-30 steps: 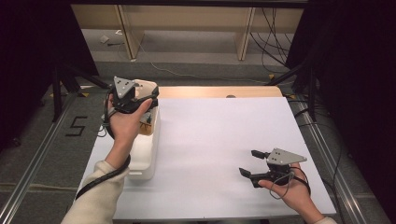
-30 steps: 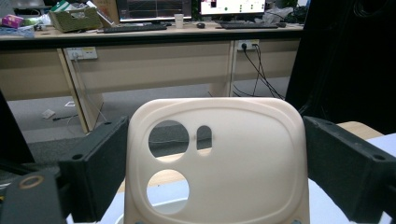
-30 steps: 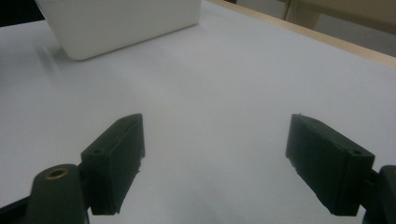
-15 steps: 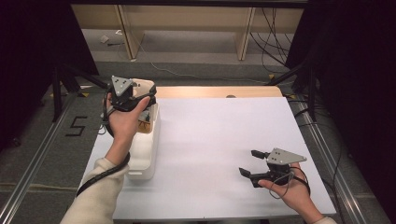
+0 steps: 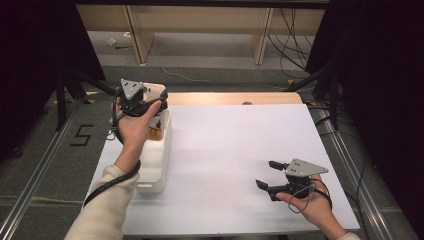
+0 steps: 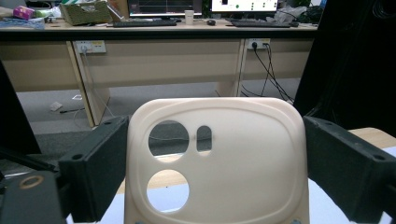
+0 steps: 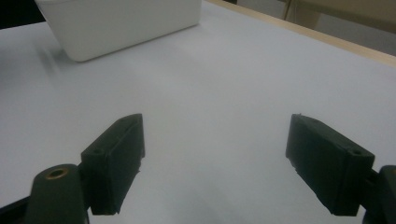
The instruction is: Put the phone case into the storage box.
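White tabletop (image 5: 235, 145) spreads before me. My left gripper (image 6: 212, 163) brackets the cream rigid plastic panel with three cut-outs (image 6: 215, 158) at the far left, jaws at its side edges. It looks light, stiff and smooth, best held by those edges. My right gripper (image 5: 267, 175) rests open, near right.

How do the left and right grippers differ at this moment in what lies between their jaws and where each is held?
The left gripper has a cream plate with holes between its jaws, though contact is unclear; the right gripper has only bare white table between its jaws. The left is raised over the white bin; the right sits low near the table's front edge. Both have black jaws spread wide.
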A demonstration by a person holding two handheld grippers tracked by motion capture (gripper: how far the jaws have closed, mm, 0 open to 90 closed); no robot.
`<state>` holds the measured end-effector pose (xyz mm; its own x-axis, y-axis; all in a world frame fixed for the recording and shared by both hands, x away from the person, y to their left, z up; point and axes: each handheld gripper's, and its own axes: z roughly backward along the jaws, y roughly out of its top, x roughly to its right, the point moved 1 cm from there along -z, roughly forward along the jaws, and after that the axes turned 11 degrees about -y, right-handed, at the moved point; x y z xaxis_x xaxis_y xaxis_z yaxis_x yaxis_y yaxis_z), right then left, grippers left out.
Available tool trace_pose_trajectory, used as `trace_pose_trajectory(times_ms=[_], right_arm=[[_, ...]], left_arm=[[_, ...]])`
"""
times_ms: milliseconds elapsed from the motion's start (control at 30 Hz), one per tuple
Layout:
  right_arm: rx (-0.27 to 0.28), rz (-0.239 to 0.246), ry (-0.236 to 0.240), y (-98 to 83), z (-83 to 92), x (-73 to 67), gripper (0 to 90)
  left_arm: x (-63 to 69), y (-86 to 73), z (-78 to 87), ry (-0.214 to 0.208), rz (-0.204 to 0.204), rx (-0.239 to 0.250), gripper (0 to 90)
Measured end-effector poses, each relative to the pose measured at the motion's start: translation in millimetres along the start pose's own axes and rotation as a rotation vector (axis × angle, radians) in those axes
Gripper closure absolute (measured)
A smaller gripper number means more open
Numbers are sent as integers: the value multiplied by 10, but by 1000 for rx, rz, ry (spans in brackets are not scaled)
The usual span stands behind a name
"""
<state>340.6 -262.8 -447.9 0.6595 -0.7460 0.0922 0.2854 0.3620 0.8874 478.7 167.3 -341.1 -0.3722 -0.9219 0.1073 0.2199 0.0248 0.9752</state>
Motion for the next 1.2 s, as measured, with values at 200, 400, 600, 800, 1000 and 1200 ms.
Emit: trace_pose_trajectory(times_ms=[200, 400, 600, 800, 1000, 1200], right_arm=[[0, 0, 0, 0, 1, 0, 206], [1, 2, -1, 3, 4, -1, 206], [15, -6, -14, 15, 20, 12, 202], [16, -5, -19, 16, 31, 21, 202], [22, -10, -24, 21, 43, 36, 201], [28, -11, -33, 22, 49, 93, 202]], left_arm=[[-20, -22, -29, 7, 9, -7, 108], [-40, -24, -49, 10, 12, -13, 108], [-53, -20, -63, 10, 14, -12, 107], [-86, -38, -85, 14, 25, -14, 107], [-121, -66, -101, 17, 34, -20, 107], [-145, -68, -103, 20, 32, -21, 107]])
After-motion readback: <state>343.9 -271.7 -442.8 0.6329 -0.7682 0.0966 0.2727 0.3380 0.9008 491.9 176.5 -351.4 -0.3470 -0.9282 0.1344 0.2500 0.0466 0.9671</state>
